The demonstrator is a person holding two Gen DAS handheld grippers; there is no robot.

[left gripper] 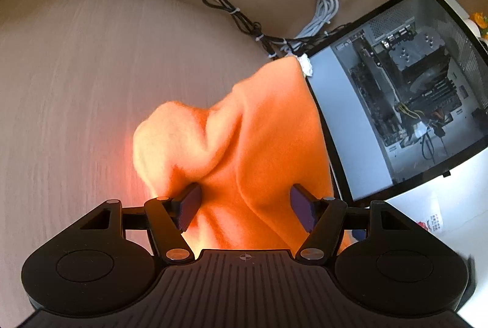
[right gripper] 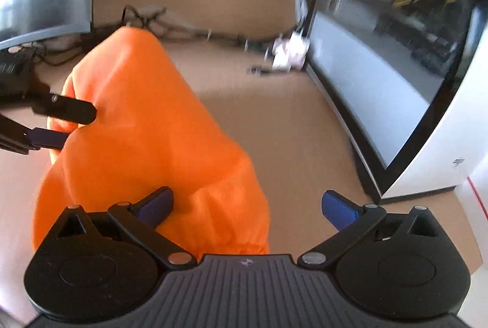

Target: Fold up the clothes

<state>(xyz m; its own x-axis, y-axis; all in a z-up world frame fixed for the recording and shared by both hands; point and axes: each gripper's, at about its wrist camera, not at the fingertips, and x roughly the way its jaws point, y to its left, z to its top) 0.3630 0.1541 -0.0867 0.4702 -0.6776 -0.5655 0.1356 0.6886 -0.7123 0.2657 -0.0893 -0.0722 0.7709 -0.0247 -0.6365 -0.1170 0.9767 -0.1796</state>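
Two hand-held grippers work an orange garment [left gripper: 253, 145] above a pale wood-grain worktop [left gripper: 76, 84]. Largest in view, a glass-sided computer case [left gripper: 405, 96] stands at the worktop's right edge, its circuit boards and cooler visible through the panel. The garment, bunched and lifted off the surface, hangs between the tools just left of the case. The left hand-held gripper [left gripper: 245, 207] has its jaws spread apart with orange fabric filling the gap between them; in the right wrist view its fingers press into a fold on the garment's far side. The right hand-held gripper [right gripper: 247, 206] is released, jaws wide, its left finger touching the gathered hem while the right finger stands clear over bare worktop. Behind, a tangle of black cables [left gripper: 231, 10] and a coiled white cord [left gripper: 326, 7] trail along the back edge.
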